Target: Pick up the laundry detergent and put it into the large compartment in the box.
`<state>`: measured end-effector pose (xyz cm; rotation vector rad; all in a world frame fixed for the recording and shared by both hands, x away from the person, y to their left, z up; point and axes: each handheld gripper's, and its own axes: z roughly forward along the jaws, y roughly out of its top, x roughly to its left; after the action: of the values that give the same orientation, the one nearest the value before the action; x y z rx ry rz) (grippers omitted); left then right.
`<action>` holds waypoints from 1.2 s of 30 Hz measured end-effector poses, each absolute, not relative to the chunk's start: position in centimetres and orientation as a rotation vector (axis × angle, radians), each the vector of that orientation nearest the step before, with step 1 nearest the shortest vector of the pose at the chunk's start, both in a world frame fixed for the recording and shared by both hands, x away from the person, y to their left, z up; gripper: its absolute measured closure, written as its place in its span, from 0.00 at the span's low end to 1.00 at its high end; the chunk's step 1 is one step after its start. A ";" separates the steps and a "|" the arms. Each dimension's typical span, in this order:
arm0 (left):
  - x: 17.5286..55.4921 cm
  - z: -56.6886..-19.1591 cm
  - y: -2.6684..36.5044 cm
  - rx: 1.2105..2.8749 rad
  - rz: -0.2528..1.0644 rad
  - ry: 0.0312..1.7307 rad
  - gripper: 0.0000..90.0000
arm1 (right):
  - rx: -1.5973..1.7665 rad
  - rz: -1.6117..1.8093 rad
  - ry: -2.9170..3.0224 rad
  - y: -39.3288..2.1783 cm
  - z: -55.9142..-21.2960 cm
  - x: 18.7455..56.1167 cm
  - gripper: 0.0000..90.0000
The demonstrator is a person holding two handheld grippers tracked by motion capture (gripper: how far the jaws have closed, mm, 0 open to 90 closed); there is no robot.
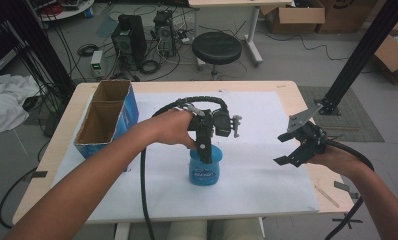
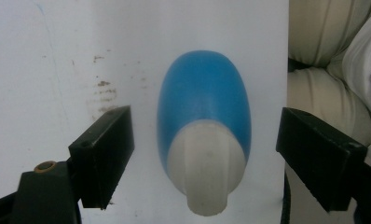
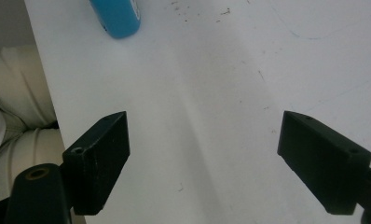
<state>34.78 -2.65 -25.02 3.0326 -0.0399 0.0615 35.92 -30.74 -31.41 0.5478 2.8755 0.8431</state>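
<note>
The right gripper [image 3: 204,163] holds its fingers [image 3: 99,158] wide apart over the white table [image 3: 211,84]; a blue bottle [image 3: 116,16] lies far off.

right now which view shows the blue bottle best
The left gripper view: the blue bottle sits centred between the open left gripper jaws, white cap toward the camera. The high view shows its label, but the left gripper covers its top. The right gripper view catches just one end at the top edge.

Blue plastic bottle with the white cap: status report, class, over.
Left gripper open, jaws either side of blue plastic bottle, not touching. Right gripper open over white sheet. Nothing in the way.
</note>
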 end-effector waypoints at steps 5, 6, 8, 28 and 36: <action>34.8 -26.0 -2.6 3.045 0.058 -0.044 0.22 | 0.544 0.841 2.878 -30.6 -31.4 36.0 0.18; 34.7 -26.3 -2.6 3.046 0.063 -0.045 0.22 | 0.545 0.841 2.878 -30.6 -31.4 36.0 0.18; 34.7 -26.5 -2.6 3.056 0.072 -0.048 0.22 | 0.544 0.841 2.877 -30.6 -31.5 36.0 0.18; 35.0 -28.0 -2.8 3.068 0.072 -0.052 0.22 | 0.547 0.848 2.875 -30.7 -31.6 35.9 0.19; 35.0 -28.2 -2.7 3.074 0.075 -0.058 0.25 | 0.538 0.853 2.875 -30.6 -31.6 36.0 0.19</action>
<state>35.04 -2.74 -28.20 3.0735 -0.0585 0.0749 36.03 -30.61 -31.65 0.5383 2.8750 0.8532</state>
